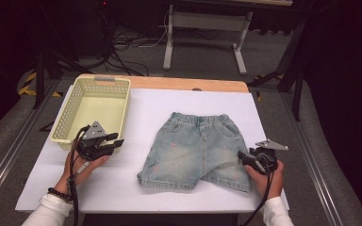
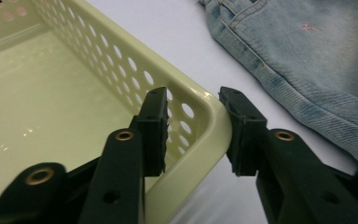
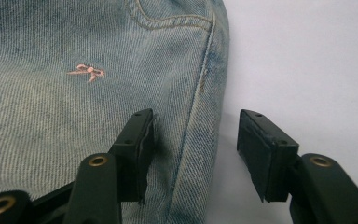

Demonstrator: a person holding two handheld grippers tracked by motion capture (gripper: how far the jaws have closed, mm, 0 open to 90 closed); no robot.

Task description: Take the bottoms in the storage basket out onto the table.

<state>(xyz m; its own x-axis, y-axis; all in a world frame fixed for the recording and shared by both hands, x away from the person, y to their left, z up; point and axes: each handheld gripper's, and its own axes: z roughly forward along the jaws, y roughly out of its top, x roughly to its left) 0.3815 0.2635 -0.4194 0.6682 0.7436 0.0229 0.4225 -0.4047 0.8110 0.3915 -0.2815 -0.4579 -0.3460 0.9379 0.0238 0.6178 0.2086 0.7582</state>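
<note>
a person sits at a surface [image 1: 122,188] covered with a white sheet, holding a two-jaw gripper in each hand. a pair of small, pale blue denim shorts [image 1: 195,150] lies flat near the middle of the sheet, waistband away from the person and leg hems toward them. tiny pink bows are stitched on the fabric. a pale yellow plastic basket [image 1: 70,120] with rows of round holes in its walls stands on the left part of the surface, well apart from the shorts, with nothing lying in it.

the left gripper [image 1: 104,143] sits at the near right corner of the basket. in the left gripper view its jaws stand on either side of the rounded corner rim [image 2: 212,116], one inside the wall and one outside. the outer jaw looks close against the rim while a small gap shows at the inner jaw, so the jaws are parted around the corner and not clamped on it.

the right gripper [image 1: 247,157] is at the right edge of the shorts, beside the leg nearest that hand. in the right gripper view [image 3: 193,154] its jaws are apart: one rests over the denim just inside the side seam, the other hangs over the bare white sheet, with the edge of the shorts between them and nothing pinched.
</note>
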